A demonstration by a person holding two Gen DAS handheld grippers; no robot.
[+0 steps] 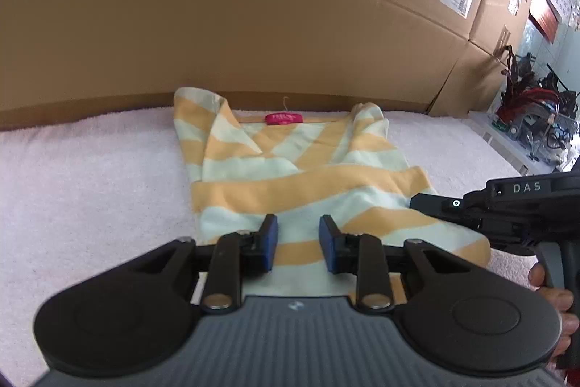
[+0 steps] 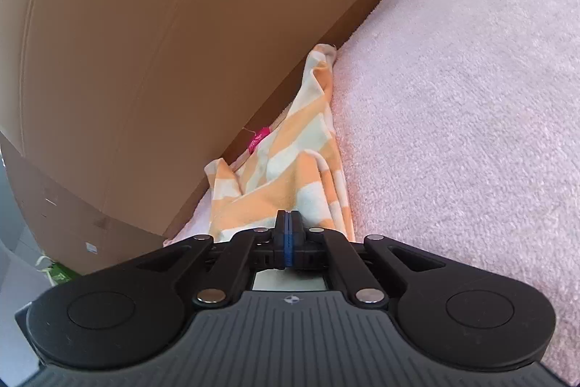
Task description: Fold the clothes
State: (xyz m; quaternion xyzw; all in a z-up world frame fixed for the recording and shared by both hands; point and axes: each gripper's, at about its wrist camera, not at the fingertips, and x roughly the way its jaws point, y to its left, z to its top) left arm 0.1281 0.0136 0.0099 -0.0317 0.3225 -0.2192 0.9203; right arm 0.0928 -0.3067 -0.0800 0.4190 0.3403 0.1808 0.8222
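An orange-and-pale-green striped garment (image 1: 290, 176) lies on the pink fleece surface (image 1: 90, 176), its sleeves folded inward and a pink neck label (image 1: 283, 118) at the far end. My left gripper (image 1: 298, 231) hovers open over the near hem, blue pads apart with nothing between them. The right gripper's body (image 1: 507, 209) reaches in from the right at the garment's right hem corner. In the right wrist view the right gripper (image 2: 288, 223) is shut on the striped garment (image 2: 290, 176), which rises in folds ahead of it.
A tall cardboard wall (image 1: 253, 17) stands right behind the garment. A person's hand (image 1: 554, 300) holds the right gripper's handle. Cluttered cables and parts on a shelf (image 1: 533, 118) sit at the far right. Pink surface (image 2: 471, 133) spreads wide on both sides.
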